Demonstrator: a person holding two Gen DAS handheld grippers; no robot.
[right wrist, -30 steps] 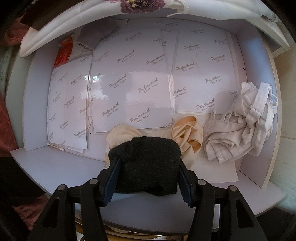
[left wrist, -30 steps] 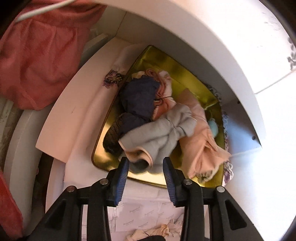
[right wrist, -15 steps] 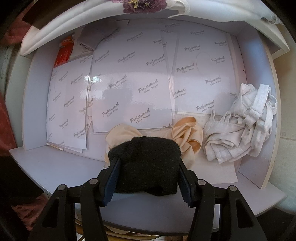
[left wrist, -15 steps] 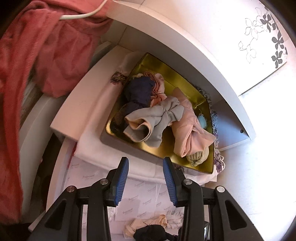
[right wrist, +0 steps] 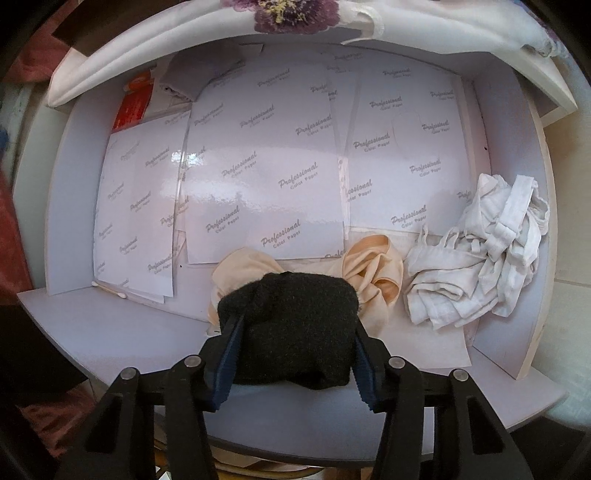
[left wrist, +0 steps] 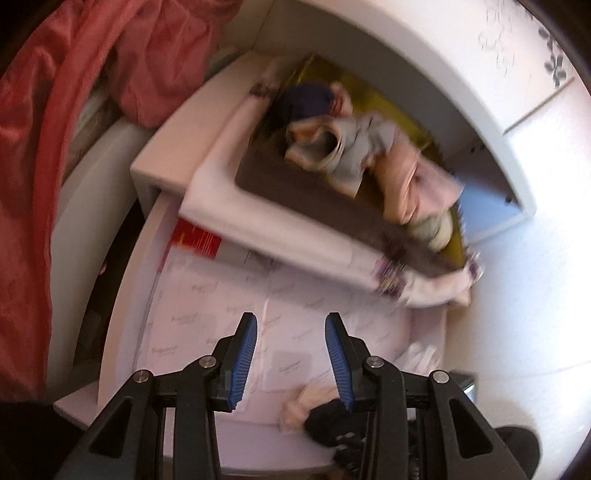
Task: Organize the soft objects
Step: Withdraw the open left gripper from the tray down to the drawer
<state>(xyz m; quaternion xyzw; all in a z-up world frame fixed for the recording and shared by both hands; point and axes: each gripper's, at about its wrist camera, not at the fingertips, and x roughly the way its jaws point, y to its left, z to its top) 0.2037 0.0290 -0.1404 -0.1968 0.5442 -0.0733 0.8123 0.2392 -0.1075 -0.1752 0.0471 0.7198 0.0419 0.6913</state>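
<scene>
My right gripper (right wrist: 295, 317) is shut on a black knit sock bundle (right wrist: 295, 325), held just above the front of a white drawer (right wrist: 110, 332) lined with glossy paper. Peach garments (right wrist: 373, 269) lie right behind it and a crumpled white garment (right wrist: 480, 254) lies at the right. My left gripper (left wrist: 290, 343) is open and empty, above the same drawer. Further off, a gold tray (left wrist: 391, 107) on the shelf above holds a grey garment (left wrist: 354, 147), a navy one (left wrist: 306, 99) and a pink one (left wrist: 413, 177). The black bundle also shows in the left wrist view (left wrist: 328, 424).
A red cloth (left wrist: 55, 129) hangs at the left. A flowered white cloth (right wrist: 295, 22) lies under the tray and overhangs the drawer's back. A red packet (right wrist: 133, 103) and a grey cloth (right wrist: 195, 77) sit in the drawer's far left corner. A cotton swab (right wrist: 110, 290) lies front left.
My left gripper has pulled back and away from the gold tray, so the drawer below now fills its view. It stays open. My right gripper holds still with the black bundle.
</scene>
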